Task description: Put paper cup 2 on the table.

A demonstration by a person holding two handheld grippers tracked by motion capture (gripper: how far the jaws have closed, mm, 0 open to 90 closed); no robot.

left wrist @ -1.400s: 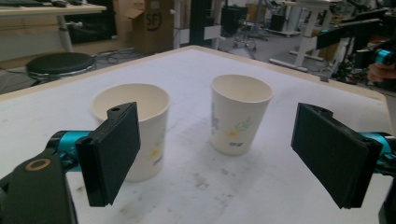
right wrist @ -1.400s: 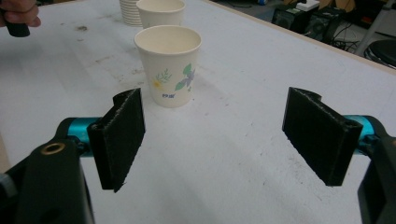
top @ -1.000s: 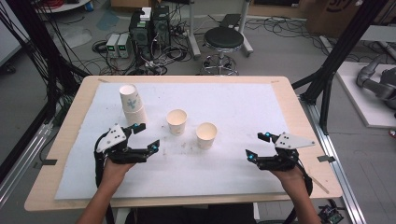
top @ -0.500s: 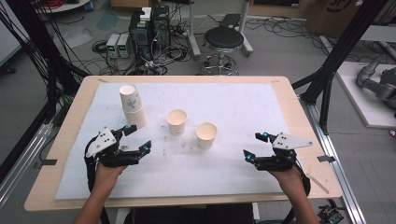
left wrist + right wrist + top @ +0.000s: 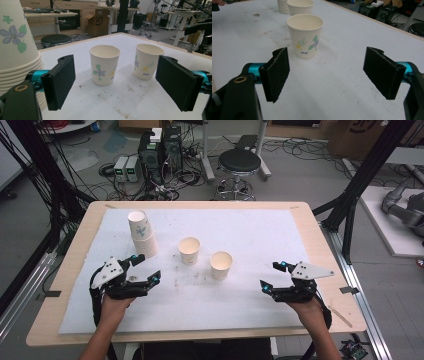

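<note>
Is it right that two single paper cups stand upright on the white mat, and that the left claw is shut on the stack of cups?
Not quite. The left claw is open and holds nothing; it sits beside the stack of cups, as the high view shows. The two single paper cups do stand upright on the white mat.

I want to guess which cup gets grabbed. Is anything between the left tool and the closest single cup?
No. In the left gripper view, bare white mat lies between the open left tool and the nearer cup; the cup stack stands off to one side.
</note>
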